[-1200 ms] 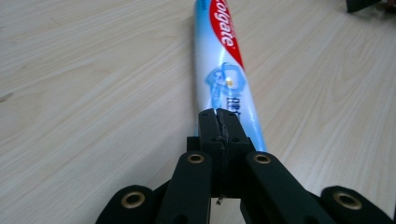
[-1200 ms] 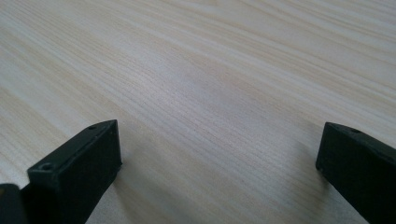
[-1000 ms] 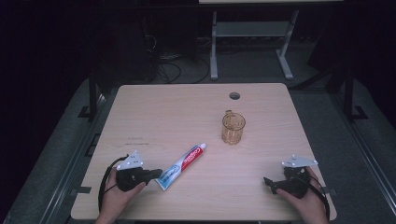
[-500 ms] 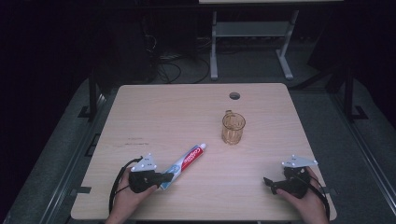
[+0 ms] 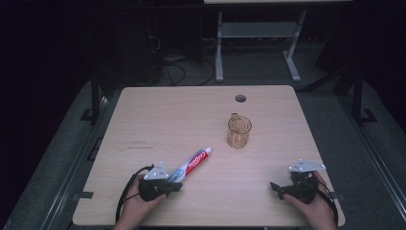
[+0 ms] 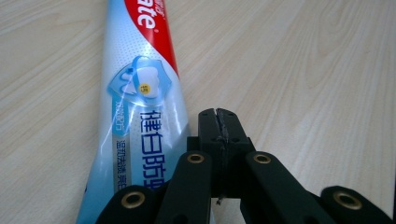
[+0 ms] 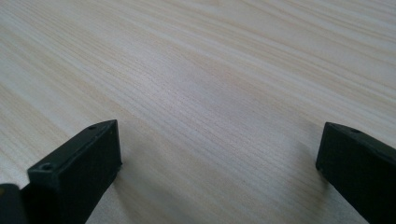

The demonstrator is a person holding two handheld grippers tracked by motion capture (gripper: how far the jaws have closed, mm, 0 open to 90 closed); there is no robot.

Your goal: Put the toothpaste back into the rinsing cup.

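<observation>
**Closed tongs could nudge the tube away**

Left tongs (image 6: 219, 122) pressed together, empty, touching the toothpaste tube (image 5: 190, 164) near the surface's (image 5: 167, 120) front-left corner. Pushing on risks skidding it. Right tongs (image 7: 219, 149) spread, idle near the front-right corner.

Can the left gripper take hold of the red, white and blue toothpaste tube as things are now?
Probably not yet: the left gripper is shut, jaws together beside the red, white and blue toothpaste tube, not around it. Nothing blocks the way.
</observation>
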